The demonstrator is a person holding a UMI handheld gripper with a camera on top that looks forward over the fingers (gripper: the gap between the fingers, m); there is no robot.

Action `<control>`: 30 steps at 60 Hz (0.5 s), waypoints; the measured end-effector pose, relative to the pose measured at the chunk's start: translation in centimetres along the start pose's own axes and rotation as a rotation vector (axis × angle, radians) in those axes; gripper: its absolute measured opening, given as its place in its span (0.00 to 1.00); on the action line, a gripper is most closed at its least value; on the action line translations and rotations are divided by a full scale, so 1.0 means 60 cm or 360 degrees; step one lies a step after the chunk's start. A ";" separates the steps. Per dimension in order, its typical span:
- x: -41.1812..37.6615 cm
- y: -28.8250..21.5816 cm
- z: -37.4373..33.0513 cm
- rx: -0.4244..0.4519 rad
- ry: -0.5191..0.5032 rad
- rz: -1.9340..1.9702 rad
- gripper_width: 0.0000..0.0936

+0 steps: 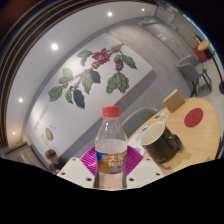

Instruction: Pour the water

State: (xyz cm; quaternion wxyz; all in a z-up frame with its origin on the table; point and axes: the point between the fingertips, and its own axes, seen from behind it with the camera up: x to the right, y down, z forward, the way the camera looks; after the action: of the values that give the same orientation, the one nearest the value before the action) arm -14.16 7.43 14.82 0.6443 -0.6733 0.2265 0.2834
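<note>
One bottle [111, 147] stands upright between the two fingers of the tongs [111, 170]. It is a clear plastic bottle with one red cap and one label printed in orange, blue and white. One white finger [77, 171] shows at the left side of the bottle and one at the right side, each lying against the bottle's lower body. The magenta pads [88, 158] appear behind the label at both sides. The tongs are clenched on the bottle, with no gap visible at either side.

One black mug [160, 143] sits just ahead and to the right of the fingers, on a light wooden table [200, 137]. Its opening faces up and one handle projects toward the right. The mug is near the bottle, and the view does not show whether they touch.

One round red disc [194, 117] lies flat on the table beyond the mug, apart from it. One tan box-like object [174, 100] stands at the far edge of the table, beyond the disc; its kind cannot be determined.

Beyond the tongs, one wall carries one mural [92, 74] of green leaves and red berries. Several small round lights are set in the ceiling above it.
</note>
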 end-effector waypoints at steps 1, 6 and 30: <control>0.002 0.000 0.007 -0.0014 -0.0020 0.0120 0.33; -0.010 0.018 0.037 -0.0062 -0.0069 0.0661 0.33; -0.035 -0.029 0.029 -0.0019 -0.0254 0.1979 0.40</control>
State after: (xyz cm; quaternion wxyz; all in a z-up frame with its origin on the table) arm -14.71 9.14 17.50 0.3700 -0.3959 0.5254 0.6560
